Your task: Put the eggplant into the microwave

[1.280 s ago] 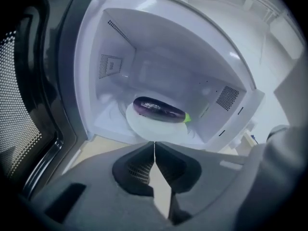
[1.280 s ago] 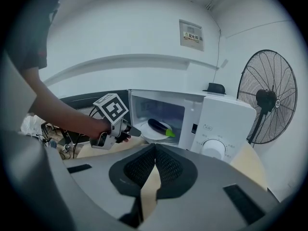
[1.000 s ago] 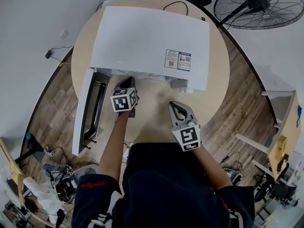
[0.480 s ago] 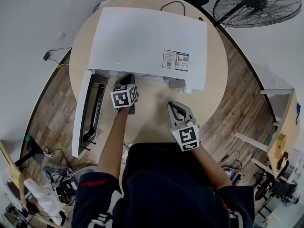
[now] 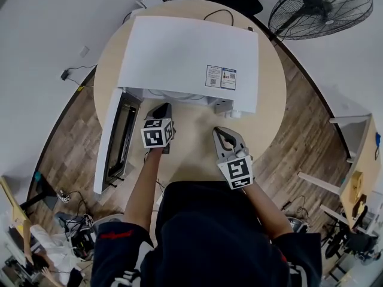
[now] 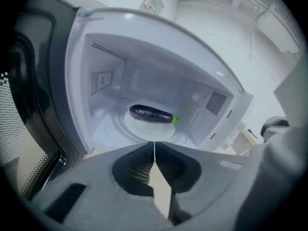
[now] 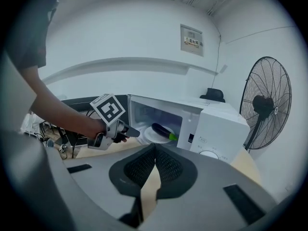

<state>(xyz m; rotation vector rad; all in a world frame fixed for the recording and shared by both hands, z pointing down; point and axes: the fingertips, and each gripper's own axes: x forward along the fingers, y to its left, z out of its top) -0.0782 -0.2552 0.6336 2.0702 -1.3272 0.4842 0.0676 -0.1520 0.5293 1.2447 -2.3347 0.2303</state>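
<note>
Already the eggplant [image 6: 150,114] lies inside the microwave [image 5: 188,52]. It is on its side across the round white plate [image 6: 144,130] at the middle of the cavity floor, with its green stem end toward the right wall. The microwave is a smooth white box on the far half of the round wooden table [image 5: 197,139], and its door [image 5: 108,142] is swung out past the left edge.

The left gripper [image 6: 154,144] sits just outside the opening, its jaws pressed together on nothing. The right gripper [image 7: 155,147] hangs back over the near edge, also clenched and empty.

The eggplant is dark purple, glossy and long, rounded at both ends. It is probably light and firm, with some give under the skin. That waxy skin looks slippery, so hard pads could slide along the taper. The best hold would be across the thick middle, squeezed gently to avoid bruising. The narrow stem is a poor place to grip.

The placing looks done, and only the door seems left open.
</note>
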